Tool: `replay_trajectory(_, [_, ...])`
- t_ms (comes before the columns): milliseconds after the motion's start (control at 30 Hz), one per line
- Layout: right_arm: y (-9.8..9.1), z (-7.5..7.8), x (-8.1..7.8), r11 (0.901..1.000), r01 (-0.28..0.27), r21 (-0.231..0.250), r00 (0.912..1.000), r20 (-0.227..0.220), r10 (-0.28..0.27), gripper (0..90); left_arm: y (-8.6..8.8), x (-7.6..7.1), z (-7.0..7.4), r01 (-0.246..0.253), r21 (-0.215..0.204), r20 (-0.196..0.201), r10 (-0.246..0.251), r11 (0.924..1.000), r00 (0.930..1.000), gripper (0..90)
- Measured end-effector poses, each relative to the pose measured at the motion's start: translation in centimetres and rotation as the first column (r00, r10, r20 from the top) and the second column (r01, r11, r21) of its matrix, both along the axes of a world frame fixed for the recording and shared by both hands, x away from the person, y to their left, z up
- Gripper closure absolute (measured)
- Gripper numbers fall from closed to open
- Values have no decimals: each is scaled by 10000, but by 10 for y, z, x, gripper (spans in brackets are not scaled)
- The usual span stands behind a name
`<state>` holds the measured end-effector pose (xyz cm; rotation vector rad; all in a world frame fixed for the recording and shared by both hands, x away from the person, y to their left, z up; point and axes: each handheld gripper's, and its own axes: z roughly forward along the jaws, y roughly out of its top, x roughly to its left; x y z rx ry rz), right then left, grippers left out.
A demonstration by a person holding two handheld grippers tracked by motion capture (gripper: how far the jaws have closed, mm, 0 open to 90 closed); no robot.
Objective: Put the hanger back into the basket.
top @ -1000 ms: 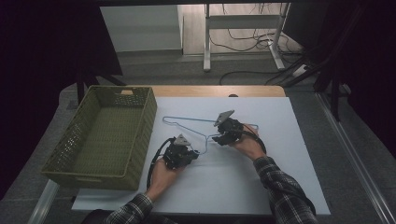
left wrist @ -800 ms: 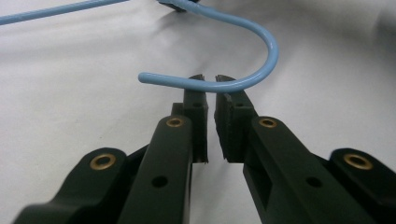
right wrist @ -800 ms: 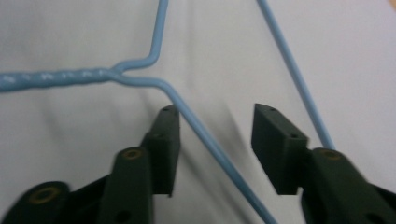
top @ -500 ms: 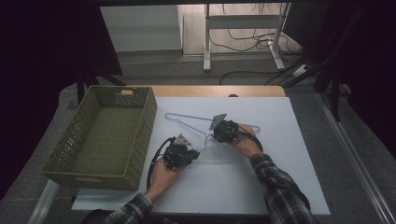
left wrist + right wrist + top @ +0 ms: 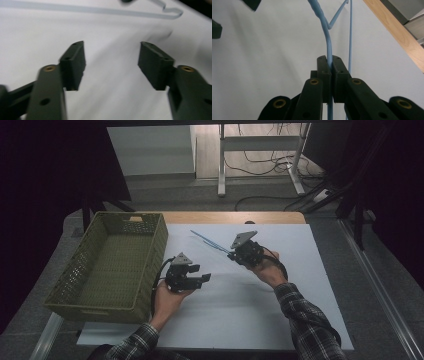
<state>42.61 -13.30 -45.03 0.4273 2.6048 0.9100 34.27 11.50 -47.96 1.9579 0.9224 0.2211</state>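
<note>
Blue wire hanger [image 5: 328, 47] pinched by the right gripper [image 5: 328, 62].
Left gripper [image 5: 111, 57] fingers, just opening, are spread with nothing between them above the desk [image 5: 300, 270].

A light blue wire hanger [image 5: 212, 242] is seen on the white worktop [image 5: 300, 285]. Left of it, an olive-green woven basket [image 5: 112, 265] is seen. Black tongs [image 5: 328, 66] and plaid sleeves [image 5: 305, 320] are shown.

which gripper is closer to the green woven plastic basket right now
Left. The left gripper hovers just beside the green woven plastic basket, near its right wall, jaws open and empty. The right gripper is farther off over the white table, shut on the thin light blue wire hanger.
</note>
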Motion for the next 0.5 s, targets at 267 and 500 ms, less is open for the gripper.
replay_trajectory(267, [1, 8, -16, 9991, 118, 415, 9975, -696, -89, 864, -13, 14, 35, 702, -123, 1419, -677, 9975, 9876, 486])
replay_trajectory(500, [2, 9, -27, 9974, 24, 725, 9932, -1163, 61, 864, -29, 18, 39, 1195, 80, 1670, -1192, 9928, 9787, 675])
